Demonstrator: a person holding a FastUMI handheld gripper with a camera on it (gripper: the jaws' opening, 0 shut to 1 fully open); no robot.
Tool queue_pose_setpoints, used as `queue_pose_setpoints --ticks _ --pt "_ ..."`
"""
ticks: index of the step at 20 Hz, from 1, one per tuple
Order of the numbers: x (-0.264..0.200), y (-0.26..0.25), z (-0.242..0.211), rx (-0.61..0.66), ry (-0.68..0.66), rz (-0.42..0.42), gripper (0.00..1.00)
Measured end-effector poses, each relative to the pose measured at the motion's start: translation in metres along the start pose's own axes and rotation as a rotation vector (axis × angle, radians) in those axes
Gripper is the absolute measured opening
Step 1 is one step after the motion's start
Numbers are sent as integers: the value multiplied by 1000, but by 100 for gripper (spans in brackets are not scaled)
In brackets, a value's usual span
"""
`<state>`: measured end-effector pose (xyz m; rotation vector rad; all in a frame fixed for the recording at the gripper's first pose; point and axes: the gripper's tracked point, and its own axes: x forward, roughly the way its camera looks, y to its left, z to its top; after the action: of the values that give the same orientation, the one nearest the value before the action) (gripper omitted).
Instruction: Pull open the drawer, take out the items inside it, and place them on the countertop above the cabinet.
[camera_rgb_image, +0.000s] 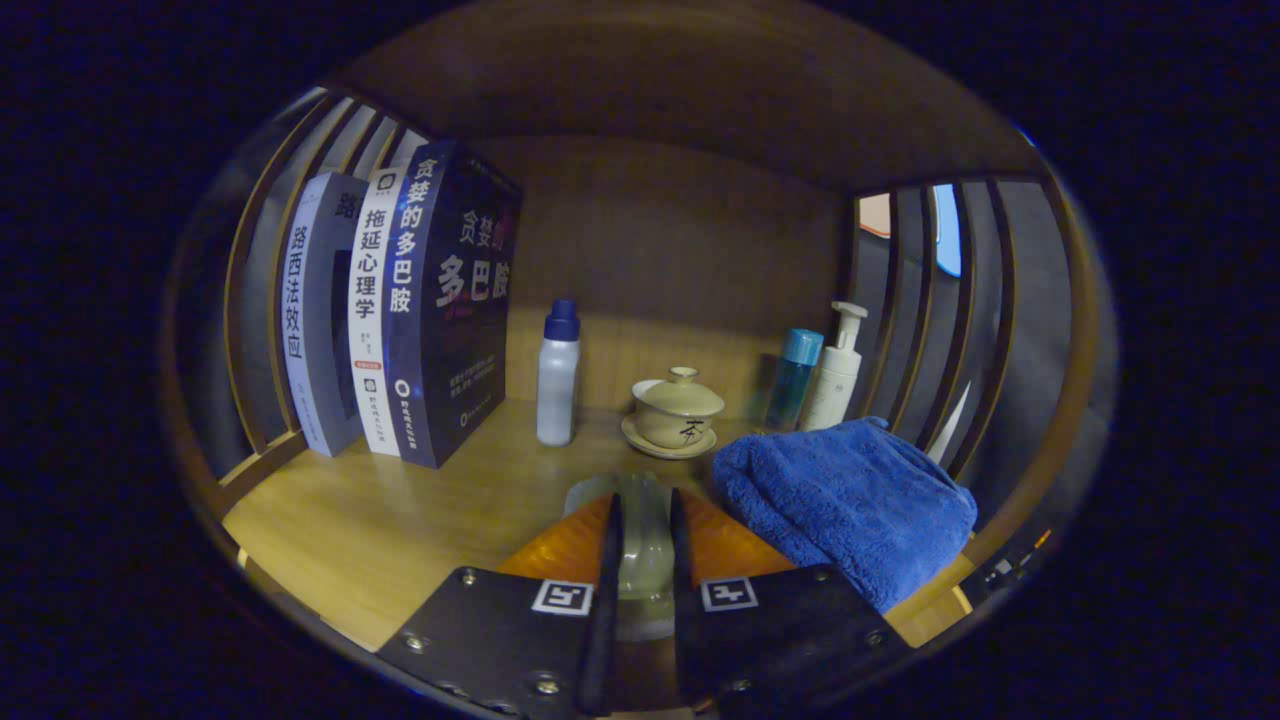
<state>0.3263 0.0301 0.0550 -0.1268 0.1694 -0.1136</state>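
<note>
Wooden countertop (400, 520) fills the lower half of my view, boxed in by slatted side rails (262, 330) and a plain back panel at the centre of the frame.

Nearest to me, at bottom centre, my gripper (641, 545) is closed on a small pale green cup (640, 545), both fingers pressing its sides. I judge it came from the drawer and is being set down; the cup sits low over the wood, though I cannot tell whether its base is touching yet. It looks like glazed ceramic or glass, so I would treat it as hard, smooth and breakable: light in the hand but prone to slip, and best held across the widest part of the body, as it is now, with no extra squeeze.

Just right of the fingers, in the lower right of the frame, lies a folded blue towel (850, 500), soft and bulky, close enough that the cup could nudge it on release.

Beyond the fingers, at centre, stands a lidded tea bowl (678, 410) on its saucer. Left of it is a slim white bottle (557, 375) with a dark cap. To the right, behind the towel, a teal bottle (793, 378) and a white pump bottle (835, 370) stand side by side.

Farthest left, in the upper left, three books (400, 300) stand upright against the rail.
</note>
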Motion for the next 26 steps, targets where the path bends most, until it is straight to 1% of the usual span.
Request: queue_pose_setpoints --ticks 4,6,8,11,14,18,22,24,26 --pt "-16 -9 11 16 -38 -35 65" --pt "-27 -12 13 9 -33 -32 85" --pt "-40 -14 14 18 -21 -23 88" --pt "-65 -21 22 19 -28 -12 90" --pt "-95 -30 34 26 -44 -2 97" --pt "-141 -45 45 27 -67 7 97" --pt "-190 -55 44 28 -74 30 98" --pt "-216 -61 38 35 -80 33 98" --pt "-242 -65 23 40 -94 41 98"
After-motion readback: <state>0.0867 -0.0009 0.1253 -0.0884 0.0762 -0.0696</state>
